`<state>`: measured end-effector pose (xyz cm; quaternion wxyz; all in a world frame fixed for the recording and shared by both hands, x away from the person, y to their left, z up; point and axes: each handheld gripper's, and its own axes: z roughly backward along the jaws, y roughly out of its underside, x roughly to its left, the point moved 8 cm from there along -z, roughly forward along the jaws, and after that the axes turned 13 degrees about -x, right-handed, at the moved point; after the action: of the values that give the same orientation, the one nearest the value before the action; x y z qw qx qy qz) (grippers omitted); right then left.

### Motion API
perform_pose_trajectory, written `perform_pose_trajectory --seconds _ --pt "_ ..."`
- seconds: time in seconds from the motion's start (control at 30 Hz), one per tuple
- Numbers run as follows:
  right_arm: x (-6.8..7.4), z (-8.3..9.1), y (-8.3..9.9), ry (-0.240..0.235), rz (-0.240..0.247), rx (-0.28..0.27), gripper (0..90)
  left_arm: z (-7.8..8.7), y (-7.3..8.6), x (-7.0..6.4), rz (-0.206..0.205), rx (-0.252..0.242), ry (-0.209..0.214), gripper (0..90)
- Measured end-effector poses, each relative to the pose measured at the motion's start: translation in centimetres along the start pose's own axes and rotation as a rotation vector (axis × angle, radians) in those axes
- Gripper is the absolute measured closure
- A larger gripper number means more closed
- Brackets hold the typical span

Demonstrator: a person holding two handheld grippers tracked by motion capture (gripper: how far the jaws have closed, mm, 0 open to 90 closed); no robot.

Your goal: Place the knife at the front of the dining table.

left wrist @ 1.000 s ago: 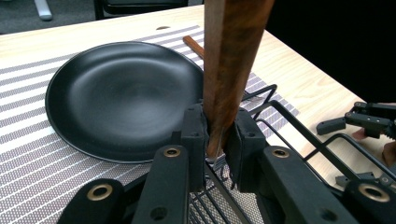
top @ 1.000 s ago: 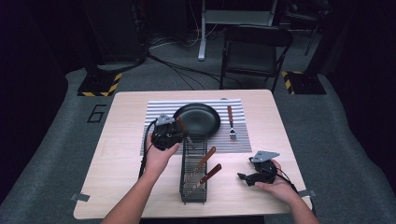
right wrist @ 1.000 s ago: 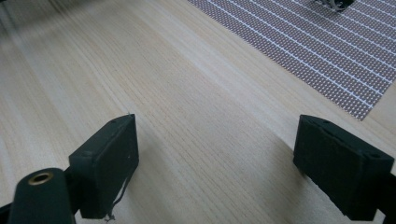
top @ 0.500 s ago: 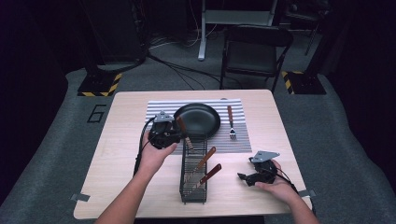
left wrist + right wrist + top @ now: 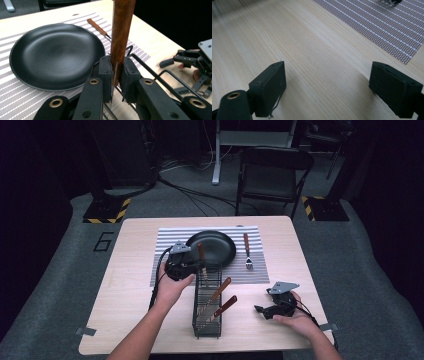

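while the right gripper rests low on the desk, on the near right of the wire caddy, its jaws stand spread wide with nothing but bare wood between them. two wooden-handled utensils already lean inside the wire caddy, handles up. at the caddy's far end the left gripper is pressed onto a wooden-handled utensil, pinching it low on the handle where a thin metal edge shows between the pads. it stands upright over the caddy's far rim, with its lower end out of sight.

by the look of it, this piece will handle as light and stiff. the varnished wood looks smooth, so it could slip or swing if gripped far from its middle. a hold near the junction of wood and metal, as now, seems the steadiest, and keeps the jaws clear of the wires.

beyond the caddy a black plate lies on the striped placemat, and to the plate's right a fork lies flat on the same mat.

against the picture of a second ago, the left gripper and its utensil sit slightly nearer the caddy's far end, the handle a touch more upright. the right gripper, plate and fork have not shifted.
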<state>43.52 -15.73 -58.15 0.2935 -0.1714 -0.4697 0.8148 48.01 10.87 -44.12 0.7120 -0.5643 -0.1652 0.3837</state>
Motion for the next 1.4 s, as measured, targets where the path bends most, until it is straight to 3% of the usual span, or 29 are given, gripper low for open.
perform_pose_trajectory --seconds 0.1,0.33,1.03,1.23,1.4 --pt "0.0 0.0 0.0 -0.001 0.001 0.0 13.2 -0.2 0.0 0.0 -0.001 -0.024 -0.004 80.5" --pt "0.0 0.0 0.0 -0.002 0.002 0.0 13.2 0.5 -0.9 -0.3 -0.025 -0.011 0.005 80.6" --pt "0.0 0.0 0.0 -0.003 0.002 0.0 13.2 4.1 -7.6 -1.4 -0.071 -0.039 0.023 80.6" --pt "0.0 0.0 0.0 -0.003 0.002 0.0 13.2 4.8 -8.9 -1.3 -0.078 -0.049 0.02 80.6" --pt "0.0 0.0 0.0 -0.003 0.002 0.0 13.2 5.5 -9.3 -0.5 -0.074 -0.054 0.011 80.6"
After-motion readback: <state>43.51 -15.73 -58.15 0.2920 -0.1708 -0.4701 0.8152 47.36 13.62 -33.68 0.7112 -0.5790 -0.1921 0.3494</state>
